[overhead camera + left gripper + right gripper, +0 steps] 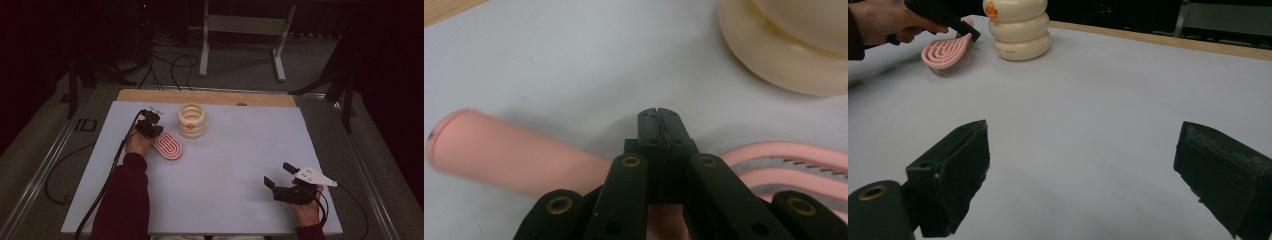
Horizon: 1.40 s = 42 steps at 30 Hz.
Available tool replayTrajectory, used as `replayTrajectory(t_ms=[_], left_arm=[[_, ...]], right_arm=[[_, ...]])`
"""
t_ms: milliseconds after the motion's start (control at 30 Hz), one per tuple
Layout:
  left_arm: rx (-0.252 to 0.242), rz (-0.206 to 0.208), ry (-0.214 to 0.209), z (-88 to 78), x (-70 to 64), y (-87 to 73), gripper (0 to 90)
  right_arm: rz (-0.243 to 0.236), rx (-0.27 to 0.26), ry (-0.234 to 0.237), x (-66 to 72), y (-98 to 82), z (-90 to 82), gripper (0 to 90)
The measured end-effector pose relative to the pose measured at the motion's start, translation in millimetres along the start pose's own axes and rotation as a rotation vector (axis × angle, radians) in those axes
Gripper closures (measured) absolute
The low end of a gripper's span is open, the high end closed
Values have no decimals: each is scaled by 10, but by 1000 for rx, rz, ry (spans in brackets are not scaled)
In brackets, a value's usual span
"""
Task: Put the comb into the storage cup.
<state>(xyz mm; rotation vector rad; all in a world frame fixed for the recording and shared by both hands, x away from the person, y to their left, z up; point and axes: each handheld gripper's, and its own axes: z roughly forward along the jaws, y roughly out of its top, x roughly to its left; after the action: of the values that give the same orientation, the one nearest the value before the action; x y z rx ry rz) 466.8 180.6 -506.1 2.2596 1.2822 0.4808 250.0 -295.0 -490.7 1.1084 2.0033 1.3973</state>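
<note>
Left gripper [659,114] jaws closed together, nothing clamped, over pink brush [167,146] beside cream ribbed container [191,120] on desk [225,165], contents indiscernible; right gripper [1083,175] wide open, empty

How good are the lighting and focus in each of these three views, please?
High view: dim, the room beyond the table nearly black. Left gripper view: bright, the left gripper fairly sharp, the pink brush handle and cream holder blurred from closeness. Right gripper view: evenly lit, the right gripper soft, soft shadow under its jaws.
</note>
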Motion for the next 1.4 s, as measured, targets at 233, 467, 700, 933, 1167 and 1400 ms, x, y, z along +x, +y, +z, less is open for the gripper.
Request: replayTrajectory(t_ms=[233,467,700,933,1167,1400], left_arm=[[12,10,4,-44,36,-27,899],[24,-18,14,-66,120,-81,898],[37,-19,24,-101,170,-118,898],[60,-41,35,-148,271,-225,898],[65,-50,33,-243,346,-333,898],[77,-60,20,-343,405,-474,897]], right_arm=[[2,1,2,-1,0,-1,79],[0,1,1,1,0,-2,80],[1,2,3,5,0,2,80],[1,2,4,4,-1,1,80],[-1,4,5,7,-1,9,80],[-2,6,7,21,1,15,80]])
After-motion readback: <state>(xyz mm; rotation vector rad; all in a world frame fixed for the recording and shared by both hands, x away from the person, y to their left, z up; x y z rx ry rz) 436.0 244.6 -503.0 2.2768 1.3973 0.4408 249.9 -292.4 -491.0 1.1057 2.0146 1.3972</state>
